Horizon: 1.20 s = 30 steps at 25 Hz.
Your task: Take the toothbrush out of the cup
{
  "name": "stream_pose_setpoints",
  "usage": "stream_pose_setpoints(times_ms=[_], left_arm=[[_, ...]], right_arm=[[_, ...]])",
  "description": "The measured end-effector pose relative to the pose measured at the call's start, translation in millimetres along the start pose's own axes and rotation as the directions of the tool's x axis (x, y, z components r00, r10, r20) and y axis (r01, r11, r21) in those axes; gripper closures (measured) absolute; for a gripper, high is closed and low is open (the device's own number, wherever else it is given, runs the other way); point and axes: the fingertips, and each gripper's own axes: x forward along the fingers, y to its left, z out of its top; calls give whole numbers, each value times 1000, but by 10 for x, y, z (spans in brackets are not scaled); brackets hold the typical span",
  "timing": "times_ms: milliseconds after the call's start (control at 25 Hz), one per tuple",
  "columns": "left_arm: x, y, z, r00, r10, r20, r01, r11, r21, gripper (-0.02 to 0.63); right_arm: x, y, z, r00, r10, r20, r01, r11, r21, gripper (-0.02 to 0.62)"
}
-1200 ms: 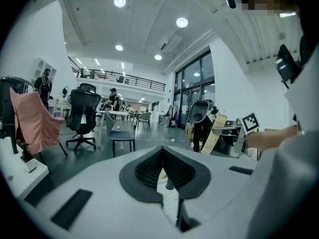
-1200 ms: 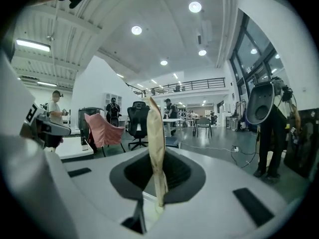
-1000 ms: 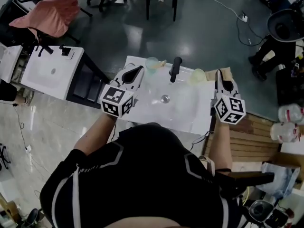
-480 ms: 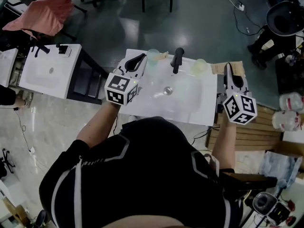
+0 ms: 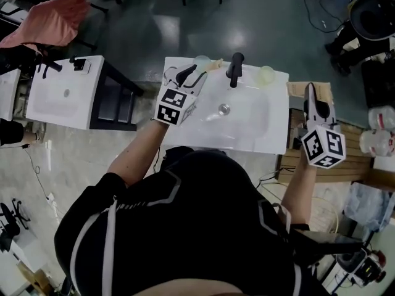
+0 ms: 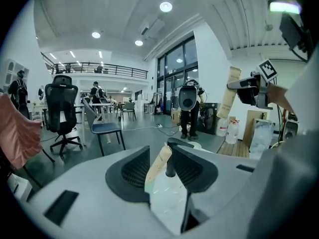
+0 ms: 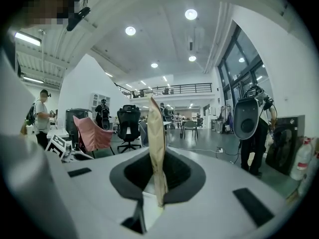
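Toothbrush (image 6: 159, 164) is the tan stick leaning in the clear cup (image 5: 200, 61). The cup sits at the back rim of the white sink table (image 5: 278, 137), left of the black faucet (image 5: 233, 66). Left gripper (image 5: 191, 76) is right on it: its jaws are spread and have just been opening. The brush handle stands in the gap with neither pad pressing it, as far as I can see. Right gripper (image 7: 157, 156) is off beside the table, jaws pinching a tan strip (image 7: 154, 128). My worry is that the brush leans, so a sloppy close could nip the cup rim too. Lifting would then drag or tip that light cup. A weak pinch could also let the handle slip back in.
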Motion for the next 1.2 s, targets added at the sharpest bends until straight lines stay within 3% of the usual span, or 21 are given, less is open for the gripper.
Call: stream_pose_setpoints(times_ms=[280, 440, 600, 800, 1080, 1200], left_arm=[[302, -99, -384, 994, -58, -95, 61, 997, 37, 394], [527, -87, -573, 988, -59, -140, 71, 994, 84, 394], [708, -49, -654, 991, -52, -124, 63, 994, 84, 394], [924, 2, -813, 988, -28, -154, 50, 989, 140, 394], [1122, 86, -900, 985, 1, -173, 25, 989, 148, 396], [1171, 103, -871, 988, -6, -155, 23, 994, 105, 403]], right_arm=[[-171, -62, -45, 998, -62, -6, 62, 998, -3, 555], [-259, -53, -111, 995, -97, -19, 96, 995, -5, 555], [-395, -18, -230, 990, -132, -54, 131, 991, -17, 555], [-547, -34, -329, 981, -178, -82, 176, 984, -23, 555], [-733, -119, -489, 965, -232, -119, 232, 973, -13, 555], [-738, -127, -526, 965, -230, -126, 231, 973, -7, 555]])
